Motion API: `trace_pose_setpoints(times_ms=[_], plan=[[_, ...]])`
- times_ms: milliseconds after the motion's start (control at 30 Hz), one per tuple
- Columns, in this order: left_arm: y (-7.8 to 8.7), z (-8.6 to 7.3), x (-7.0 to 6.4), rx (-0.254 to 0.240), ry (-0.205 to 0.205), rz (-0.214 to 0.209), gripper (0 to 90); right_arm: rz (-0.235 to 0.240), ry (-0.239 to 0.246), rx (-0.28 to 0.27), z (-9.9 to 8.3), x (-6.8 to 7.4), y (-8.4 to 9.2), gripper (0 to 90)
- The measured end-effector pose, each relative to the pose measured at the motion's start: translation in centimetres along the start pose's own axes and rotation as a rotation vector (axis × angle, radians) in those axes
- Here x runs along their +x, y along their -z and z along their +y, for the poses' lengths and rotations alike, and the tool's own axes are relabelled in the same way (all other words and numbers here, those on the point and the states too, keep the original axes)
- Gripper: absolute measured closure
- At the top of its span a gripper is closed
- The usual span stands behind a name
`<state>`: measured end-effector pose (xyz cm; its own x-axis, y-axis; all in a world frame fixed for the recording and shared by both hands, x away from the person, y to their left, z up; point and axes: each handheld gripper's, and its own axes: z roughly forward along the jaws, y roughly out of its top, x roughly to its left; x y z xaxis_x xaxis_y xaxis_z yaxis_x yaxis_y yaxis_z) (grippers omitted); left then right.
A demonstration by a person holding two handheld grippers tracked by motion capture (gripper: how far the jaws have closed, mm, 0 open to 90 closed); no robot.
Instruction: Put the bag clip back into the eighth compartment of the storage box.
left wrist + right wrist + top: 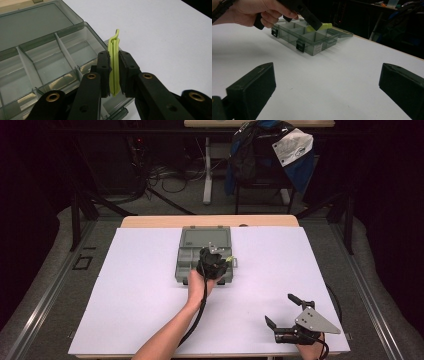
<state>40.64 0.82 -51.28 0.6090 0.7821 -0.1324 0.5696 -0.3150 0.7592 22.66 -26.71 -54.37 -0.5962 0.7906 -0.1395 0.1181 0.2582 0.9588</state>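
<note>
- One yellow-green plastic strip, long and thin, clamped edge-on between the pads of the left tool; long axis in line with the jaws, hooked tip poking out past the fingertips.
- Held in the air above the near right corner of one open, smoke-grey compartment box, at about 3 o'clock from the box's middle in the high view.
- In the left gripper view, box at 9 to 10 o'clock from the strip, nearest compartment directly below and left of it; bare white counter at 2 o'clock.
- Coming move likely a short lowering or shift toward 9 o'clock into a compartment; strip's length to be kept along the compartment, clear of the dividers.
- Left tool by far the nearer to the box; one hand behind it, one cable trailing toward 6 o'clock.
- Right tool well apart, near the counter's front edge at 5 o'clock from the box, jaws spread wide with nothing between them.
- From the right gripper view, box far ahead at 11 o'clock, strip a yellow-green patch above it.
- Counted: one strip, one box with hinged lid laid open flat at 12 o'clock, two front latches, compartments apparently empty, two tools, one counter.
- Beyond the counter at 1 o'clock, one chair draped with dark and blue clothing.
</note>
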Motion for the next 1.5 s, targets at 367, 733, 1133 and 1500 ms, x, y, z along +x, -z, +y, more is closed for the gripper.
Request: trace_pose_setpoints(times_ms=[367, 733, 1133, 1500], plan=[[-0.1, 0.0, 0.0, 0.002, -0.001, 0.013, 79.7, 0.001, 0.001, -0.003, 0.0, 0.0, 0.0, 0.2], [-0.5, -0.4, 0.0, 0.021, 0.006, 0.018, 79.7, -0.001, -0.001, -0.001, 0.0, 0.0, 0.0, 0.2], [-0.9, -0.7, 0.0, 0.036, 0.008, 0.026, 79.7, 0.003, 0.0, 0.001, 0.0, 0.0, 0.0, 0.2], [-1.3, -0.9, -0.1, 0.054, 0.003, 0.04, 68.6, 0.001, 0.002, -0.002, 0.0, 0.0, 0.0, 0.2]])
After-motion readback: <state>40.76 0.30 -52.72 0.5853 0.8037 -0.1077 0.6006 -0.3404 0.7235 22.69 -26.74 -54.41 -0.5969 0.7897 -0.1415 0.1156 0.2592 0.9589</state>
